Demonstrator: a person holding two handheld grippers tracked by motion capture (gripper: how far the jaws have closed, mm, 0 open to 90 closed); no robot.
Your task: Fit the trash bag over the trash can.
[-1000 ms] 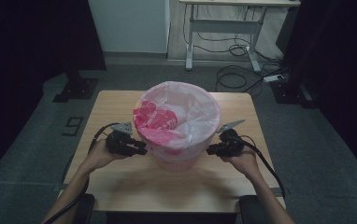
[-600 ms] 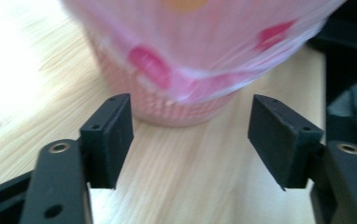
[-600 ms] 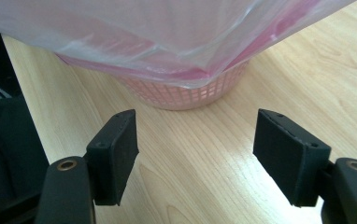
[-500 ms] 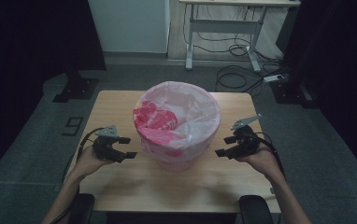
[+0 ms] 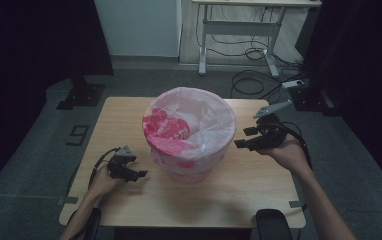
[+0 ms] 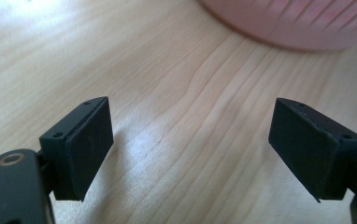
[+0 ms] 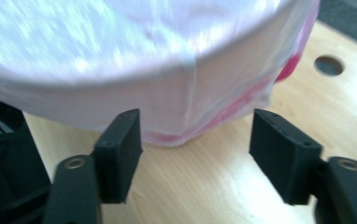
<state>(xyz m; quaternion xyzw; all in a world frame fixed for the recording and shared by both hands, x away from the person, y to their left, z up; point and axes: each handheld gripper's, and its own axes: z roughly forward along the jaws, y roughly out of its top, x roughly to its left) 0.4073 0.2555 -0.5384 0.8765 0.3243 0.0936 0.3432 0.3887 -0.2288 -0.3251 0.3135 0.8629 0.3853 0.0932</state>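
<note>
Both hands have let go of the round pink bin lined with a thin white-and-pink plastic bag (image 5: 189, 135). The left gripper (image 5: 138, 175) has sunk to the wooden desk (image 5: 219, 200), its jaws just widened and empty; the right gripper (image 5: 245, 139) has risen beside the rim, its jaws narrowing slightly but still apart and empty. The bin's base is cut off in the left gripper view.

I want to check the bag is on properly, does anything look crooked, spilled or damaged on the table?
Nothing stands out. The pink bin stands upright on the table, the bag is folded over its rim all round, and nothing is spilled. Both grippers, left and right, are open and apart from it.

one pink bin (image 5: 189, 135) with one bag liner (image 5: 204, 117), one wooden table (image 5: 179, 205), two tongs
</note>
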